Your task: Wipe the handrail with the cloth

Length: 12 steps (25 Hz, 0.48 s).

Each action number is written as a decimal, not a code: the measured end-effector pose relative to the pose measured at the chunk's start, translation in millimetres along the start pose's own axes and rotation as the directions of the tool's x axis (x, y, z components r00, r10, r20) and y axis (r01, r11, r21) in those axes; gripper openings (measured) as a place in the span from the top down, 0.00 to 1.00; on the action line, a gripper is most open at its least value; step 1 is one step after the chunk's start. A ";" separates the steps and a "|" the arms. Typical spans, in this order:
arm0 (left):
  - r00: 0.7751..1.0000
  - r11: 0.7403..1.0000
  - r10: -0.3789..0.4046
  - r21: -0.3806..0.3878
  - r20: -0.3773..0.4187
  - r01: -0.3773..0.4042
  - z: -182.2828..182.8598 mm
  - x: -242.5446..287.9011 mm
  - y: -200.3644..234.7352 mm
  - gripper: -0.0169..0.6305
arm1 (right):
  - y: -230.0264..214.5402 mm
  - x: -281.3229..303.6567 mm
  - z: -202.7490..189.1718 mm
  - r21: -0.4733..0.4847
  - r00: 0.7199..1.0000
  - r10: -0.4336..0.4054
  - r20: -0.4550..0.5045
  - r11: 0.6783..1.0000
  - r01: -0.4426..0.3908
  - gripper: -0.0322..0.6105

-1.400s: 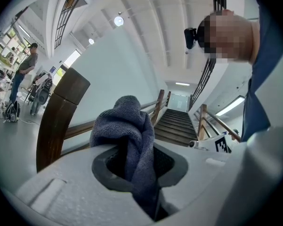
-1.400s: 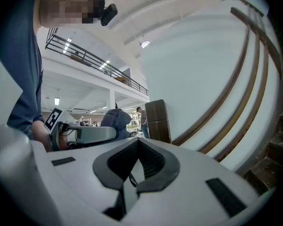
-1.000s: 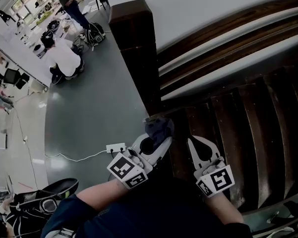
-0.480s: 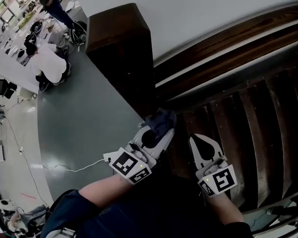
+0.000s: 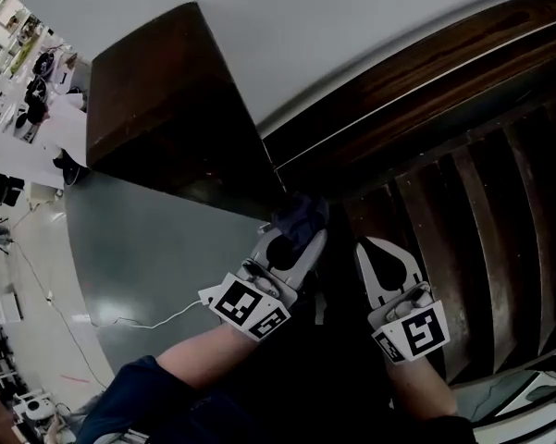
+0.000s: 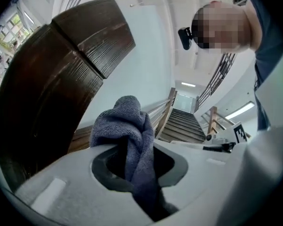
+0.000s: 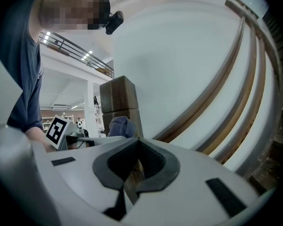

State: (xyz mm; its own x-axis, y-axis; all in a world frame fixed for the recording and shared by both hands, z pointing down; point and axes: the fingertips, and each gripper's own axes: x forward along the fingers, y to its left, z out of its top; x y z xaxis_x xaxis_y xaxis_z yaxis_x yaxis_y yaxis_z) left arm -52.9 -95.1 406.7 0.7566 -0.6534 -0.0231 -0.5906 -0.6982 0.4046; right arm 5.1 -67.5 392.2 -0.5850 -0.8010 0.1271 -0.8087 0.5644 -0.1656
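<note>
My left gripper (image 5: 294,237) is shut on a grey-blue cloth (image 5: 299,213), which bunches out past the jaw tips. The cloth sits at the lower right corner of the dark wooden newel post (image 5: 166,109), where the dark handrail (image 5: 426,72) runs off up to the right; I cannot tell if it touches. In the left gripper view the cloth (image 6: 127,126) hangs between the jaws of the left gripper (image 6: 136,159), with the post (image 6: 52,79) to its left. My right gripper (image 5: 381,255) stays shut and empty to the right, over the steps. The right gripper view shows the right gripper (image 7: 137,142), the cloth (image 7: 120,126) and the post (image 7: 120,100).
Dark wooden stair treads (image 5: 481,229) lie under the right gripper. A grey floor (image 5: 139,248) with a white cable (image 5: 139,320) lies far below on the left. A white wall (image 5: 352,17) rises behind the rail. More stairs (image 6: 179,124) show far off.
The view has swung so the post looks bigger and closer and now fills the upper left. The left gripper with the cloth has edged up to the post's corner. The right gripper has hardly moved.
</note>
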 end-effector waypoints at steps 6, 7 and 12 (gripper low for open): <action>0.992 0.992 0.119 -0.041 0.031 -0.117 -27.0 33.5 44.3 0.86 | -29.2 26.1 -11.8 0.014 0.999 0.034 -0.007 0.999 -0.034 0.94; 0.989 0.989 0.144 -0.051 0.043 -0.141 -29.8 40.1 52.9 0.86 | -32.8 30.6 -12.4 0.007 0.999 0.049 -0.012 0.999 -0.049 0.94; 0.966 0.969 0.246 -0.047 0.083 -0.243 -42.6 67.9 88.8 0.86 | -53.3 53.4 -18.1 -0.006 0.993 0.115 -0.031 0.993 -0.115 0.94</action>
State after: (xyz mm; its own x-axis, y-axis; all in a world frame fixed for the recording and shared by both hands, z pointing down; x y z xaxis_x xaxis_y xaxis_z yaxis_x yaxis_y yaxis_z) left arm -42.0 -189.0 480.0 0.5622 -0.8270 0.0013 -0.7426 -0.5042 0.4408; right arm 15.8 -136.7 425.6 -0.6756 -0.7243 0.1376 -0.7364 0.6540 -0.1735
